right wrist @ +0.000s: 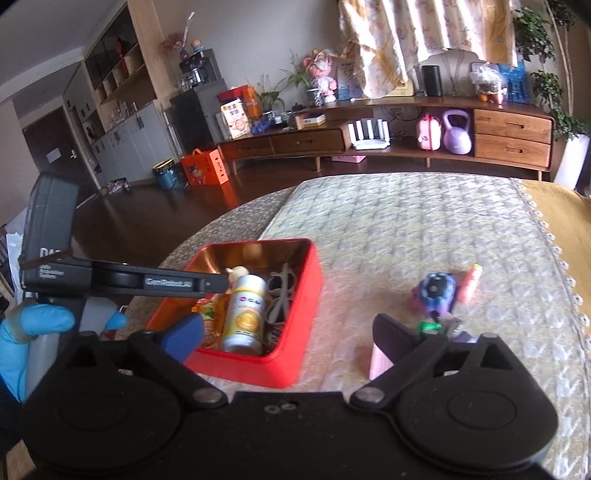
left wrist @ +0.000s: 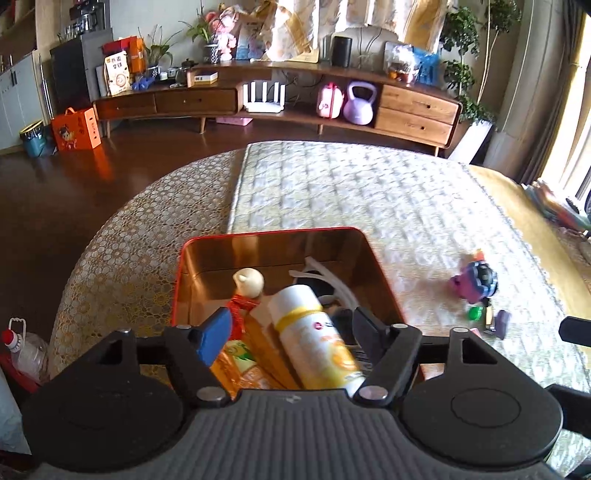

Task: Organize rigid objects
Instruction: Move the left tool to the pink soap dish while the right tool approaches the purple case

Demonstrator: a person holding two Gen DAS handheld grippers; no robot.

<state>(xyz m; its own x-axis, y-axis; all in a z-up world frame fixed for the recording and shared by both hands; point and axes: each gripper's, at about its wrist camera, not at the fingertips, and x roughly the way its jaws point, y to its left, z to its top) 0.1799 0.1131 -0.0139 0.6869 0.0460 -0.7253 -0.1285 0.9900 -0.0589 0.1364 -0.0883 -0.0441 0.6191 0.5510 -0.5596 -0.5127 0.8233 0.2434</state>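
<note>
Both tongs stand open and empty: the left tongs (left wrist: 288, 328) over the red tin (right wrist: 295, 295) on the bench (right wrist: 406, 229), the right tongs (right wrist: 291, 338) between tin and purple toy (right wrist: 437, 290). Best approach the toy low, squarely. The white bottle (right wrist: 245, 314) label is unreadable.

A home living room: a long wooden TV console (right wrist: 388, 136) with drawers, a router (right wrist: 370, 136), potted plants (right wrist: 537, 33), curtains (right wrist: 406, 40), a kettlebell (right wrist: 458, 133) and a cloth-covered surface (right wrist: 424, 240).
</note>
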